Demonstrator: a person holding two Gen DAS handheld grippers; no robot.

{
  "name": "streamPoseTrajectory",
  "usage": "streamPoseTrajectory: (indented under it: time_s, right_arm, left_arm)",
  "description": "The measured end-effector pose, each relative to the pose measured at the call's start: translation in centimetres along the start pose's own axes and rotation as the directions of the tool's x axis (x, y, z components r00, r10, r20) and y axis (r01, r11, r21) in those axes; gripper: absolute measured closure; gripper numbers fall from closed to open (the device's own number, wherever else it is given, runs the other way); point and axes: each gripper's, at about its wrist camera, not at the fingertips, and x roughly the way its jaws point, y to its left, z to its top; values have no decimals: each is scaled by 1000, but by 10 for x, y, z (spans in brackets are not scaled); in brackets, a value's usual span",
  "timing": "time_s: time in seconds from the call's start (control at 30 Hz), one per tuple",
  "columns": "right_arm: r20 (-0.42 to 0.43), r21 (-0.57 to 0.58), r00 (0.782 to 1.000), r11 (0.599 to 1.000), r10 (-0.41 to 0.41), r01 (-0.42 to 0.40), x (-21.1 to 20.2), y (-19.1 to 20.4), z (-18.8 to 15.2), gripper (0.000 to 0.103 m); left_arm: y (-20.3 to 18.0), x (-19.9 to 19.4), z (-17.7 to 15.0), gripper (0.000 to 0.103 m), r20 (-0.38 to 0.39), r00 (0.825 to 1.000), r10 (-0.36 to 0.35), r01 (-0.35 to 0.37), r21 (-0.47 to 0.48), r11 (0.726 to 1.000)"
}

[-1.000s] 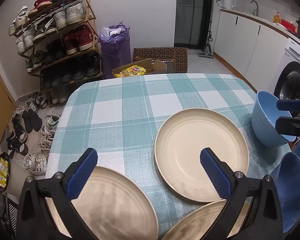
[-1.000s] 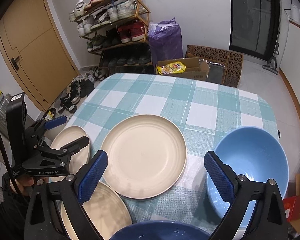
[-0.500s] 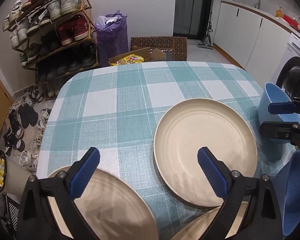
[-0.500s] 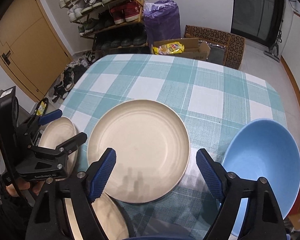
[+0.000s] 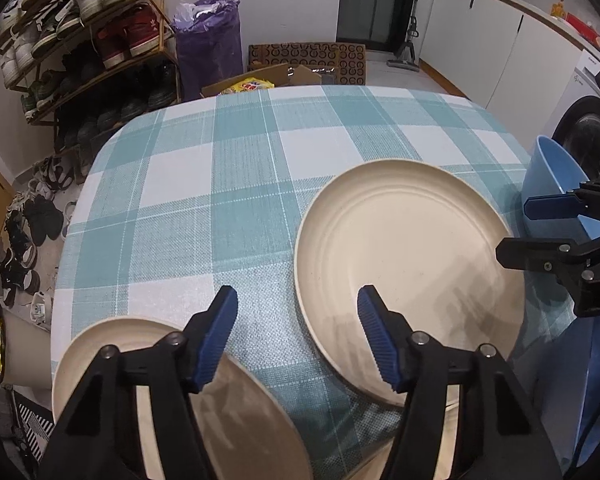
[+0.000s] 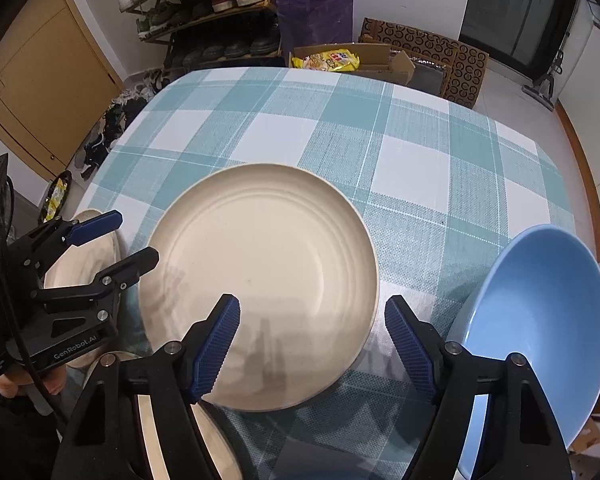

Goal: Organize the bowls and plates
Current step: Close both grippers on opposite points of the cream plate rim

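Note:
A large cream plate (image 5: 408,276) (image 6: 260,276) lies in the middle of the checked table. My left gripper (image 5: 298,334) (image 6: 120,240) hovers over its left rim, jaws closing; only the rim and cloth show between them. My right gripper (image 6: 314,346) (image 5: 540,228) hangs over the plate's near rim, jaws closing, pads touching nothing. A second cream plate (image 5: 172,396) (image 6: 86,258) lies at the left, partly under my left gripper. A third cream plate (image 6: 168,436) is mostly hidden at the near edge. A light blue bowl (image 6: 540,340) (image 5: 554,172) stands at the right.
A dark blue bowl (image 5: 596,384) shows at the near right edge. The teal checked tablecloth (image 6: 380,128) stretches bare beyond the plates. Past the table stand a shoe rack (image 5: 80,40), a purple bag (image 5: 208,48) and cardboard boxes (image 6: 360,60). A hand (image 6: 16,384) holds the left gripper.
Both grippers have sunk toward the table and tipped further down. Their jaws have narrowed, the left more than the right. The dark blue bowl has slipped out of the right wrist view.

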Motion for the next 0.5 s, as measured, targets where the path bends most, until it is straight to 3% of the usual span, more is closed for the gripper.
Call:
streamPoseTrajectory:
  time_s: [0.33,0.5]
  right_arm:
    - [-39,-24,997,998,-60,59,12,3,3,37]
    - [-52,-43,995,995,-88,85,17,7,5,38]
  left_arm:
    - [-2,14,-2,51,-37,999,-4,4,5,1000]
    - [-3,19,-3,53,-48,999,1,0,8,1000]
